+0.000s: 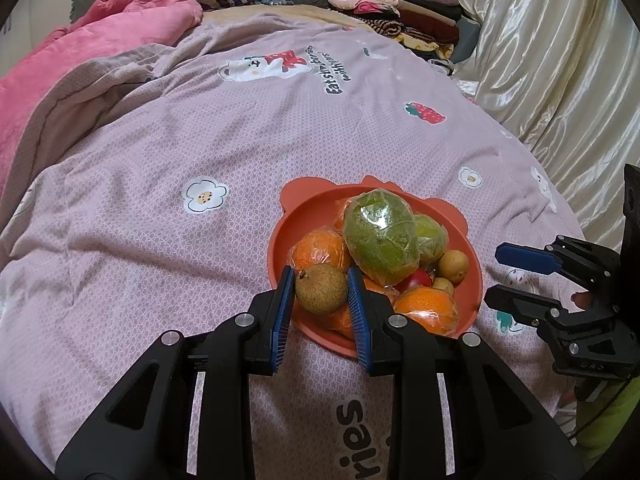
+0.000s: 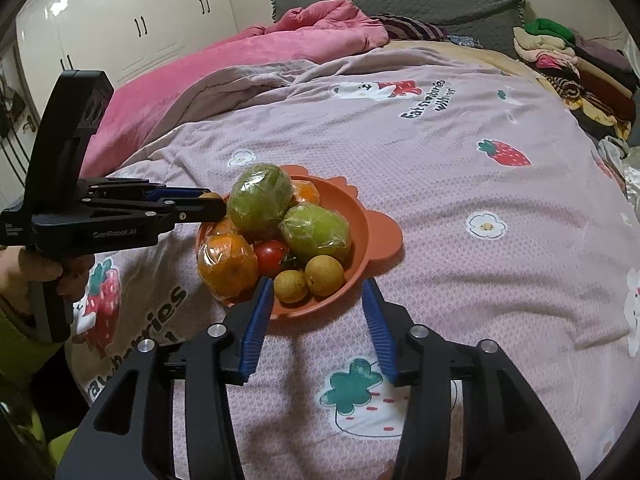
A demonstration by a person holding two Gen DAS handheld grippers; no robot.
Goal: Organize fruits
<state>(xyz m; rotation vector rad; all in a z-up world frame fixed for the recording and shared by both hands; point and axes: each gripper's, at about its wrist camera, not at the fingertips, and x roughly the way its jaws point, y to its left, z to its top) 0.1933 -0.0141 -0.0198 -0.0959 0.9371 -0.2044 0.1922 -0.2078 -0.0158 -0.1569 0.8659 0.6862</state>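
Note:
An orange bowl (image 1: 474, 276) sits on the bed and holds wrapped green fruits (image 1: 380, 236), wrapped oranges (image 1: 426, 308), a red tomato (image 1: 420, 279) and small brown fruits (image 1: 453, 265). My left gripper (image 1: 321, 286) is shut on a small brown fruit (image 1: 321, 289) over the bowl's near-left rim. In the right wrist view the bowl (image 2: 368, 236) lies ahead, with green fruits (image 2: 316, 232), an orange (image 2: 226, 265), the tomato (image 2: 272, 257) and two brown fruits (image 2: 325, 275). My right gripper (image 2: 318, 294) is open and empty at the bowl's near rim. The left gripper (image 2: 210, 200) shows at the bowl's left.
The bowl rests on a pink-grey quilt (image 1: 160, 168) with strawberry and flower prints. A pink blanket (image 1: 80, 52) lies at the far left. Folded clothes (image 1: 400, 12) are stacked at the far right. A cream curtain (image 1: 560, 60) runs along the right. White wardrobes (image 2: 120, 20) stand behind.

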